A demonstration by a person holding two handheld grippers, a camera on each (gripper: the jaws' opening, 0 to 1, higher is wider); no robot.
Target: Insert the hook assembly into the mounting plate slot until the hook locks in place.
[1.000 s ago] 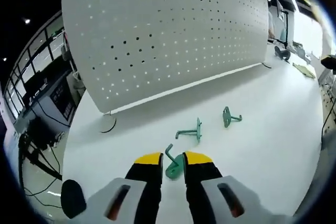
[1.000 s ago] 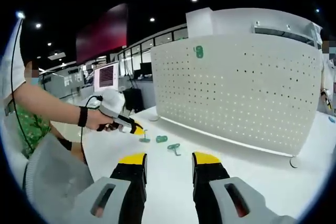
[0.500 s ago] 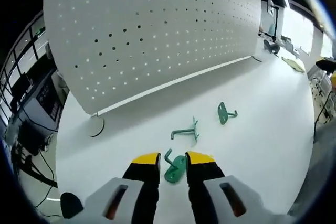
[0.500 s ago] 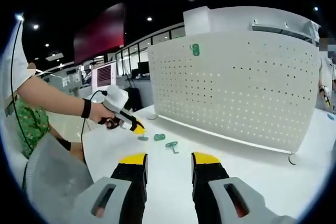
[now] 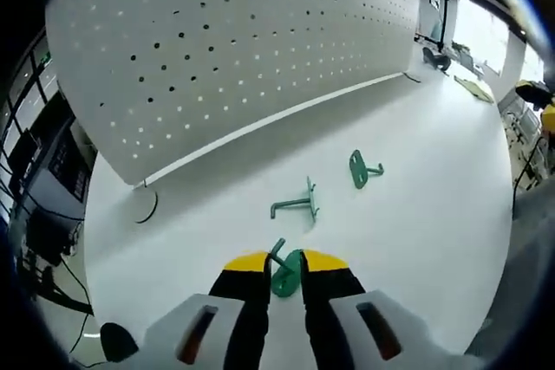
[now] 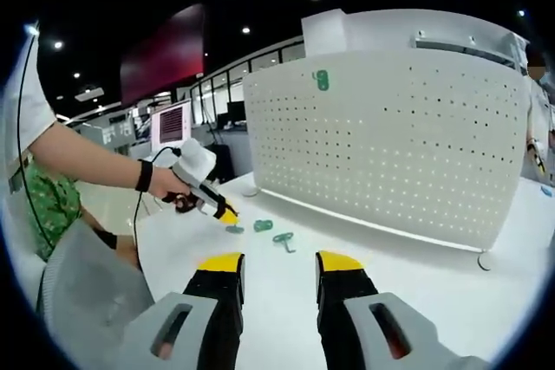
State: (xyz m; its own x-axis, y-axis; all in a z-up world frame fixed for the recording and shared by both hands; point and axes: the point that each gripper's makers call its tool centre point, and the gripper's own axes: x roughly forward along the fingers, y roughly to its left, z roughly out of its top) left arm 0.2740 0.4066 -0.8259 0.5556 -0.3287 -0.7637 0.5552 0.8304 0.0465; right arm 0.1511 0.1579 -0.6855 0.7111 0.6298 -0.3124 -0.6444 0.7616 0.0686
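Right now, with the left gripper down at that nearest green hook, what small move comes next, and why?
Probably lift it straight up a little. The left gripper has its jaws closed in on the nearest green hook, which looks to be low over the table; the pegboard stands beyond.

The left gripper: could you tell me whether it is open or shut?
Shut: the left gripper has its yellow-tipped jaws pinching a green hook above the table.

Green hook (image 5: 285, 271) — base half hidden (between gripper tips)

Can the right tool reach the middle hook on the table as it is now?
Probably yes. The right tool is open and empty, and bare table lies between it and the middle hook. The left tool works beside, at another hook.
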